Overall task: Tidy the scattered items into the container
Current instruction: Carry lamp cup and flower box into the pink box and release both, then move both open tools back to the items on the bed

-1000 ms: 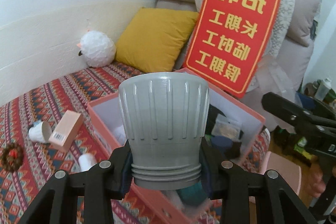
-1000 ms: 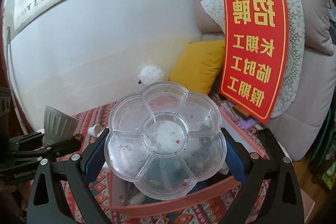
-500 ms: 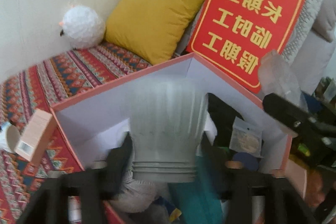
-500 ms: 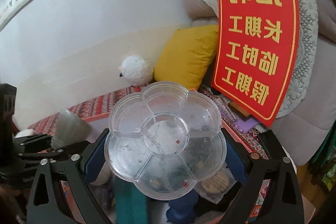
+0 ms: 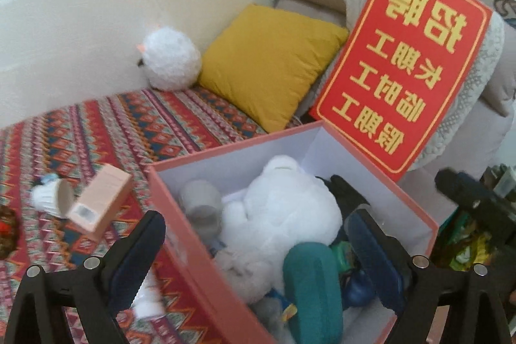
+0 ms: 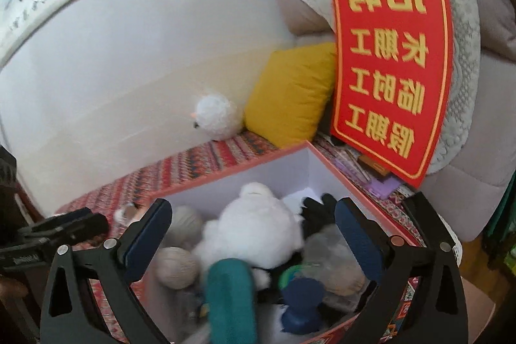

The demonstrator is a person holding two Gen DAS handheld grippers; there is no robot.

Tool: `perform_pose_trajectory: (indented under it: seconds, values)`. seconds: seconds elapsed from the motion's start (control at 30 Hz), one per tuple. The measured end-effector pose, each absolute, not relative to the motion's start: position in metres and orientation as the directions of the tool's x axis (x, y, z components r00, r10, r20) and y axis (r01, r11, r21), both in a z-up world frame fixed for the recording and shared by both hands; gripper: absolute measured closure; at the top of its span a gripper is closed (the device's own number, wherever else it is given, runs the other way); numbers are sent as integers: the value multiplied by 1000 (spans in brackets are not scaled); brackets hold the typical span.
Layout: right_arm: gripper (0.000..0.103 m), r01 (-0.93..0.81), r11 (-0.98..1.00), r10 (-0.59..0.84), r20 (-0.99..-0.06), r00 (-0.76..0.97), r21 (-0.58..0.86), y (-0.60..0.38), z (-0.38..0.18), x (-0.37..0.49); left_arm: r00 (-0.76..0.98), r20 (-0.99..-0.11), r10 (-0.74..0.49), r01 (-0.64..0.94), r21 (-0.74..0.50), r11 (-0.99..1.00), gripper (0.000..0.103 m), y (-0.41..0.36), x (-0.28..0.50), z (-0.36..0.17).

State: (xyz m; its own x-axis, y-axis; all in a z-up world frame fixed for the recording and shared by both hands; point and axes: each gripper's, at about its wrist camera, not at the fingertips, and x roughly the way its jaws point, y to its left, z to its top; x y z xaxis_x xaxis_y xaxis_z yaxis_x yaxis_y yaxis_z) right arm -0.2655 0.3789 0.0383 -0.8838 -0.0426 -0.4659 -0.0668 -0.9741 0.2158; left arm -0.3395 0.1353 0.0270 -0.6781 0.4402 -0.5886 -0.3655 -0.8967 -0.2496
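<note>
While both claws are hanging wide apart over the pink box (image 5: 180, 215), nothing is sitting between either pair of fingers. The left claw (image 5: 258, 250) is hovering above the box's near-left wall, blue pads spread and empty. The right claw (image 6: 254, 234) is gaping too, straddling the pile inside the box.

Inside, the grey ribbed cup (image 5: 201, 203) is lying on its side at the left, against the white inner wall. The clear flower-shaped tray (image 6: 332, 253) is resting on the right side of the pile, though it is blurred and hard to read. Between them a white plush toy (image 5: 280, 205) is taking up the middle, with a teal object (image 5: 314, 289) lying nearest the cameras and a black glove (image 6: 317, 210) poking out at the far right.

Out on the patterned bedspread (image 5: 106, 124), left of the box, a peach carton (image 5: 101, 205) is lying beside a tipped white paper cup (image 5: 51, 199), both well outside the container. A small white bottle (image 5: 150, 299) is showing blurrily behind the left claw's left finger.

At the far end, a yellow cushion (image 5: 274, 63) is leaning beside a fluffy white ball toy (image 5: 171, 58), and a red sign (image 5: 406, 66) is propped just beyond the box's far corner.
</note>
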Motion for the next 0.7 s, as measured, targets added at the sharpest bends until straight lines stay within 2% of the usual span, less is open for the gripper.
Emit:
perform_pose_trajectory:
  seconds: [0.4, 0.53, 0.7]
  values:
    - [0, 158, -977, -200, -355, -913, 143, 252, 118, -187, -784, -504, 362, -293, -213, -932, 6, 21, -234, 78]
    - [0, 239, -963, -267, -352, -897, 121, 203, 124, -169, -816, -494, 300, -219, -216, -951, 4, -28, -195, 74]
    - [0, 340, -931, -363, -405, -839, 131, 135, 100, -155, -819, -534, 208, -101, -224, -969, 4, -92, -163, 42]
